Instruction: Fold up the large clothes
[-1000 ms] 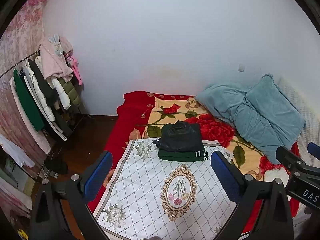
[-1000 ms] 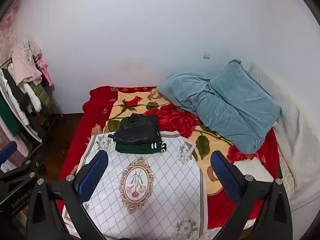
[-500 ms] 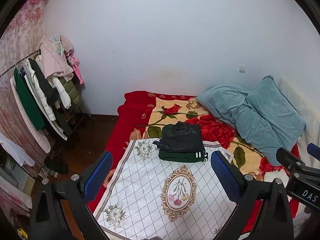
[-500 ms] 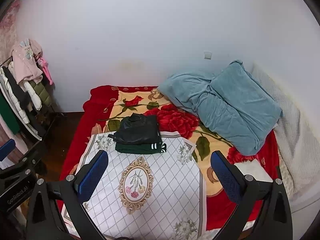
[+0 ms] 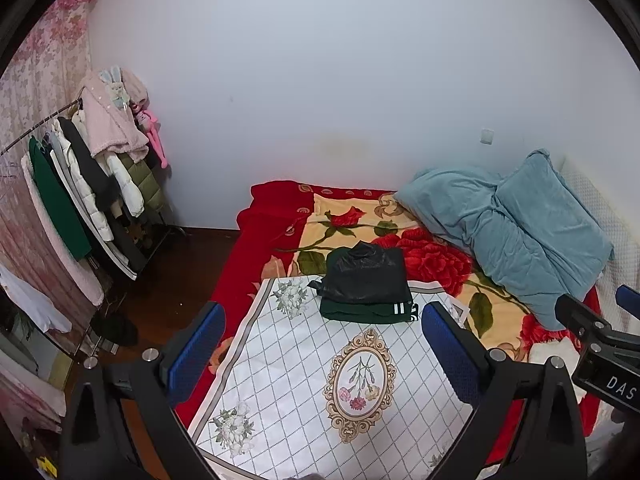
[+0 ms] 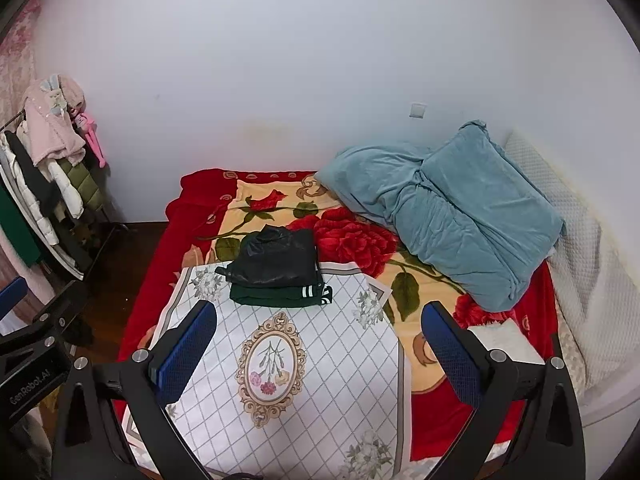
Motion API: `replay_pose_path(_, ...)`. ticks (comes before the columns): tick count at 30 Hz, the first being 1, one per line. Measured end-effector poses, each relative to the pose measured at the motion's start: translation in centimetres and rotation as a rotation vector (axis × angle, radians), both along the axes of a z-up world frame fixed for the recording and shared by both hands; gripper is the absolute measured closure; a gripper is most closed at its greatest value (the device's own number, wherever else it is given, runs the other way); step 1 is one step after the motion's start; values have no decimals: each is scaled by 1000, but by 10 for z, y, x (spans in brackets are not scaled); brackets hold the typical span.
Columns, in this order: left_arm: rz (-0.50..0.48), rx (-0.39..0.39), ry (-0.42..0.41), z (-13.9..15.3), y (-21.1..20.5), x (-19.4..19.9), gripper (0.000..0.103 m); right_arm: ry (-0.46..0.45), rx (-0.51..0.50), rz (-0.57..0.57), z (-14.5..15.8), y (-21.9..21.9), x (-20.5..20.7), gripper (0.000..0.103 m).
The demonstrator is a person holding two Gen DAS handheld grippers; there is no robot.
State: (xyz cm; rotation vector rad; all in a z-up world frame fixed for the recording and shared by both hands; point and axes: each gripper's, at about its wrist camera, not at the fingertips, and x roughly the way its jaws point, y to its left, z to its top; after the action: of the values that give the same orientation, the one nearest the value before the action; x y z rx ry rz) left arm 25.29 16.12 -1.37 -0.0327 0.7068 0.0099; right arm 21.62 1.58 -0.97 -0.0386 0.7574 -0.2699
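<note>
Left wrist view — "DAS" on right tongs, "GenRobot.AI" on left tongs — both wide, empty.

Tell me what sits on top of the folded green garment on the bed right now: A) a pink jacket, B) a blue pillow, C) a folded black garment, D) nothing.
C: a folded black garment lies stacked on the green garment, at the far edge of the white checked cloth on the bed; both views show the same stack.
</note>
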Motion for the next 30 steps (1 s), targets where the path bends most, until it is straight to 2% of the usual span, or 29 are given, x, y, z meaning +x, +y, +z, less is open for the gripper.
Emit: replay_pose_path(30,-2,0,-1,1,-1,-3,3,1,-7,11,1,-1,-9,0)
